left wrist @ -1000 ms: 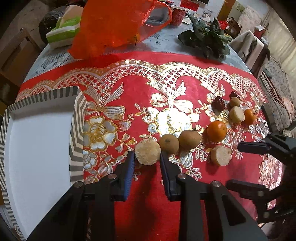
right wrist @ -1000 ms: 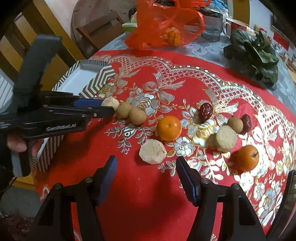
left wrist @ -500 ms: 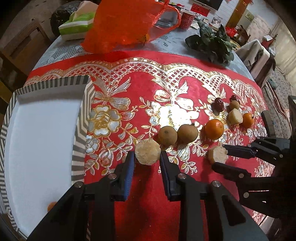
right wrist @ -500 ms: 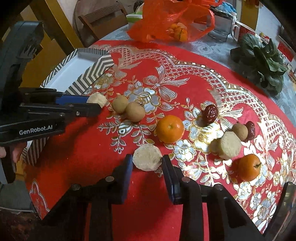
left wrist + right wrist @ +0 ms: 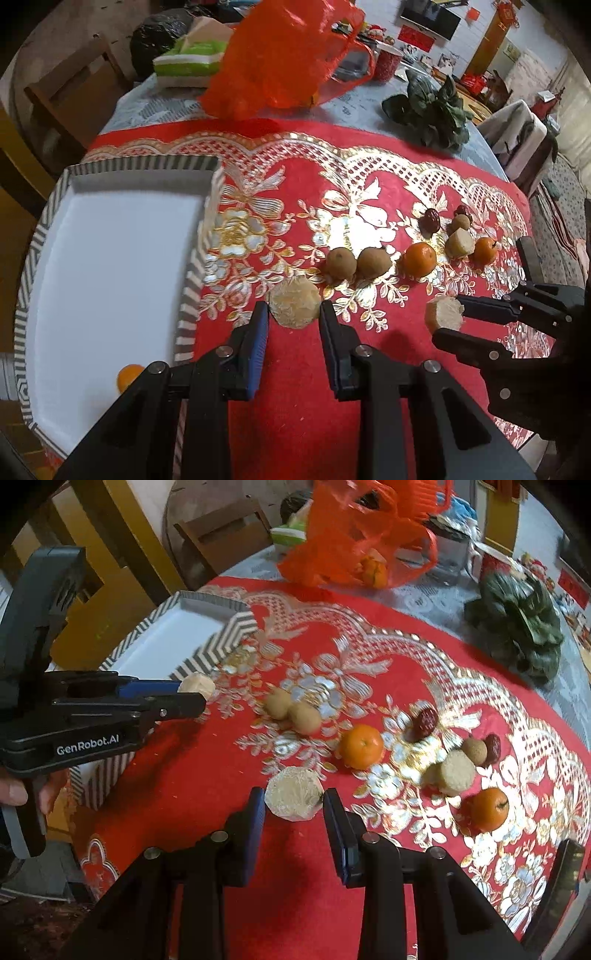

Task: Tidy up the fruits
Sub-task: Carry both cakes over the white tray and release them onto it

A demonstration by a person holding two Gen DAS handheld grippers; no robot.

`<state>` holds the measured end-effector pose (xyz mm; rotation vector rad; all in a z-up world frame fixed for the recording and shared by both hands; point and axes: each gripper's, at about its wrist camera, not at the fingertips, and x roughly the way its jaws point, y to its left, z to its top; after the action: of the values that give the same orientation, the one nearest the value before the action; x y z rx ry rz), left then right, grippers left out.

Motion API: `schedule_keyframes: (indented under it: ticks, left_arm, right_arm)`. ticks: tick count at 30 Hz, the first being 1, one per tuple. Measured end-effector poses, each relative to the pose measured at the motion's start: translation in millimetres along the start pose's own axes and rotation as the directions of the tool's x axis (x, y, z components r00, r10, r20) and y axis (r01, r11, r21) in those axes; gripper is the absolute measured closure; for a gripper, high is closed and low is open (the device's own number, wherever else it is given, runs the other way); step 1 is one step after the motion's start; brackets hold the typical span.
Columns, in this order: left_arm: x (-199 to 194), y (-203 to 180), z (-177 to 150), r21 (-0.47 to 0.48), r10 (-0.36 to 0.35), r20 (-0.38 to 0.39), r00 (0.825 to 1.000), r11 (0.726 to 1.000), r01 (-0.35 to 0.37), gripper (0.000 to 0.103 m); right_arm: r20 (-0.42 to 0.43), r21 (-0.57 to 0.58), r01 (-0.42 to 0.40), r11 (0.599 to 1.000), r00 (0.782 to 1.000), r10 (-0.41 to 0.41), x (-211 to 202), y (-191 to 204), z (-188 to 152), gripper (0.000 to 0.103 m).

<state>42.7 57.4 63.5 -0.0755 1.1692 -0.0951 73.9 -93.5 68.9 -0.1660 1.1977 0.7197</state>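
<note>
Hand-held grippers nearer; pale chunks [image 5: 294, 307] between fingers.

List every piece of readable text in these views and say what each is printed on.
"GenRobot.AI": white lettering on the side of the black left gripper, seen in the right wrist view.
The red wall decorations at the back of the left wrist view are too blurred to read.
Nothing else is legible.

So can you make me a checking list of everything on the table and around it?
Surface: red and gold cloth over a pale tablecloth.
Job's things: white tray holding one small orange; pale chunks, brown fruits, oranges and red dates loose on the cloth.
Clutter: orange bag, leafy greens, mug.
Grippers: left gripper and right gripper each straddle a pale chunk.
Cables: nothing seen.
Surroundings: wooden chairs.
</note>
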Motion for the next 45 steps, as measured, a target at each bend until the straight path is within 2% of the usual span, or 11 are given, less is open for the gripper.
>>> schedule_keyframes:
  ticks: [12,23,37,45]
  left_arm:
    - [-39.4,38.1,-11.0,-0.065,0.044,0.069,0.997,0.997,-0.039,0.076]
    - [-61.1,88.7,-32.1,-0.148,0.091,0.085,0.992,0.986,-0.078,0.076]
    - [-63.5,164.9,-70.3,-0.284,0.15,0.04,0.988,0.95,-0.133,0.076]
    - [-48.7,186.7,-88.0,-0.327,0.147,-0.008,0.989,0.934,-0.142,0.076]
  right_arm:
    - [0.027,-0.11,-0.027,0.994,0.999,0.03,-2.3,52.5,31.5,0.068]
    - [0.015,-0.211,-0.066,0.975,0.997,0.07,12.0,107.9,56.8,0.068]
    - [-0.042,-0.316,-0.139,0.939,0.99,0.133,53.9,174.0,85.1,0.068]
    - [-0.08,-0.324,-0.18,0.929,0.983,0.163,89.4,195.2,106.8,0.068]
